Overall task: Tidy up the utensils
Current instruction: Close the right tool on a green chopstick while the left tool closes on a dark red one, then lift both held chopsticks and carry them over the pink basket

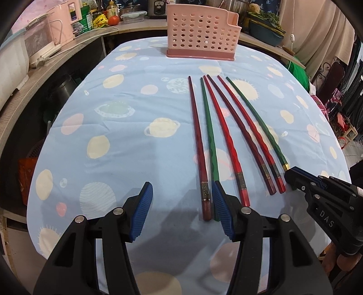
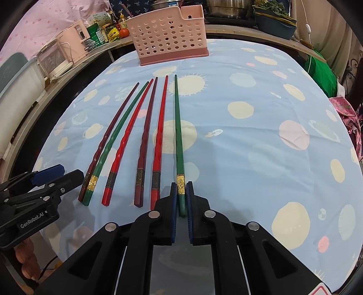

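Several chopsticks, dark red, bright red and green, lie side by side on the blue patterned tablecloth (image 1: 127,140). A pink perforated utensil holder (image 1: 202,34) stands at the far edge, also in the right wrist view (image 2: 170,34). My right gripper (image 2: 181,190) is shut on the thick end of the rightmost green chopstick (image 2: 178,127), which lies on the cloth. My left gripper (image 1: 182,195) is open, low over the cloth, its right finger (image 1: 221,204) beside the leftmost dark red chopstick (image 1: 197,140) and a green one (image 1: 209,136).
A counter curves round the left and back with pink appliances (image 1: 65,20), jars, a tomato (image 1: 113,20) and pots. A green bundle (image 2: 322,74) and clothing sit off the right table edge. The right gripper's body (image 1: 322,192) shows in the left wrist view.
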The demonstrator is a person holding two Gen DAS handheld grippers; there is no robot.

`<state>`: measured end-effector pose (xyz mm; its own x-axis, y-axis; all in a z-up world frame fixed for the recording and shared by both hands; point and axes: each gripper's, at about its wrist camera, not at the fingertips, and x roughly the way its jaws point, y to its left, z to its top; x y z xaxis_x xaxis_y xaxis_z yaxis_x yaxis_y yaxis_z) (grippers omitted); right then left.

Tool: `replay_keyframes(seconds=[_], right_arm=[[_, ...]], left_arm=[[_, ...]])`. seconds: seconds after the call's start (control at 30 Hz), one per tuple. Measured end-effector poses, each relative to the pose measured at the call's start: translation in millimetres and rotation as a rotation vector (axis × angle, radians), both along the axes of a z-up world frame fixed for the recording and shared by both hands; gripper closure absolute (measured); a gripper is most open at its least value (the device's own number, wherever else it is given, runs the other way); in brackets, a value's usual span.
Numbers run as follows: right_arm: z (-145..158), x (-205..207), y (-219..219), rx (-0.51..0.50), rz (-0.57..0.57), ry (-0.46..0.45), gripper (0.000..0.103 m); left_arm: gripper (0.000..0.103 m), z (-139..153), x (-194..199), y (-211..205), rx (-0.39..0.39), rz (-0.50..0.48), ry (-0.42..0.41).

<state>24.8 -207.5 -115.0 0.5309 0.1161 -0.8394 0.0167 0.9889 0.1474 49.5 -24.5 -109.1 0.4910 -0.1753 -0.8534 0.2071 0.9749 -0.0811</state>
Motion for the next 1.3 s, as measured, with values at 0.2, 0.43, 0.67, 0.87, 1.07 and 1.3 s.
replay_keyframes(seconds=[0.2,0.43,0.67,0.87,1.07,1.3], right_arm=[[0,0,0,0.000,0.000,-0.001,0.096],[0,-1,0,-0.002,0.000,-0.001,0.096],[0,-1,0,-0.001,0.000,-0.001,0.096],[2,-2,0,0.000,0.000,-0.006,0.096],[20,-6,-2,0.011,-0.002,-0.045,0.096],[63,-6,-12,0.036,-0.020,-0.141,0.096]], left_arm=[[0.054,-8,1,0,-0.010,0.006,0.024],[0.055,-10,-1,0,0.010,0.004,0.016],[0.086,-10,-2,0,0.033,-0.001,0.000],[0.096,-8,-2,1,0.016,-0.019,0.012],[0.096,9,-4,5,-0.016,-0.011,-0.013],[0.096,48,-2,12,-0.062,0.011,-0.074]])
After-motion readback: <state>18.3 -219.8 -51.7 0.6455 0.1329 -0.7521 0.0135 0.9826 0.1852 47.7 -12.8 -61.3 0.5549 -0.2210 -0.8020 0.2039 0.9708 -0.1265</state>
